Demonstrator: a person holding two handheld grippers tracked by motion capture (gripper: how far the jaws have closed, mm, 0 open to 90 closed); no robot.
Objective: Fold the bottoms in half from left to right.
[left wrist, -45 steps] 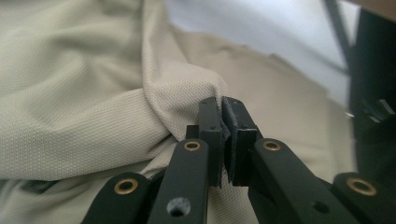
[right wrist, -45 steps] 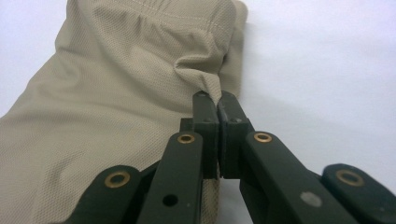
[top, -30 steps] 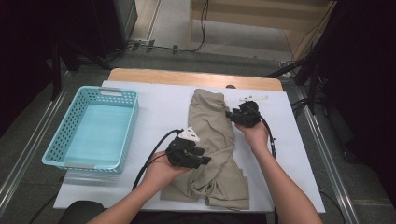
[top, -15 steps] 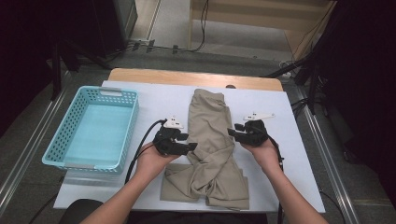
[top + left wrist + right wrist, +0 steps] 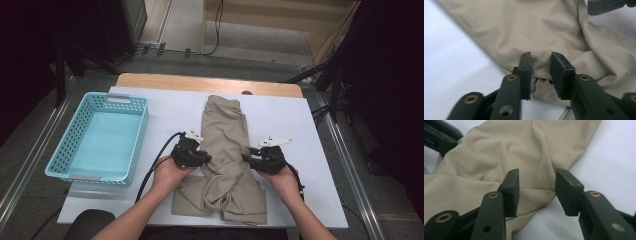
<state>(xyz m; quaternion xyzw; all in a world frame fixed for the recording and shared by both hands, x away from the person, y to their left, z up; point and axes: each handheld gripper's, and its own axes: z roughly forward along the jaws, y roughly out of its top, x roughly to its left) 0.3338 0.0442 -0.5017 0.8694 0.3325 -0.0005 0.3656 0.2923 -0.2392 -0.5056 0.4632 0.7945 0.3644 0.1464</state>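
Observation:
A beige garment (image 5: pixel 225 130) lies lengthwise on the white table (image 5: pixel 300 125), with loose folds at its near end. My left gripper (image 5: pixel 205 159) sits low at the garment's left edge. In the left gripper view its jaws (image 5: pixel 540 67) have just been closing and stand a narrow gap apart, with a fold of the cloth (image 5: pixel 541 85) between them. My right gripper (image 5: pixel 248 159) is at the garment's right edge. It is open (image 5: pixel 536 187), and the cloth's edge (image 5: pixel 534 195) lies between the jaws.
A light blue plastic basket (image 5: pixel 140 135) stands on the left part of the table. The table's wooden far edge (image 5: pixel 210 84) shows beyond the white sheet. Cables trail from both grippers toward the near side.
The right gripper has come from the upper part of the garment toward the near side, to its right edge. The left gripper has settled at the left edge with narrower jaws.

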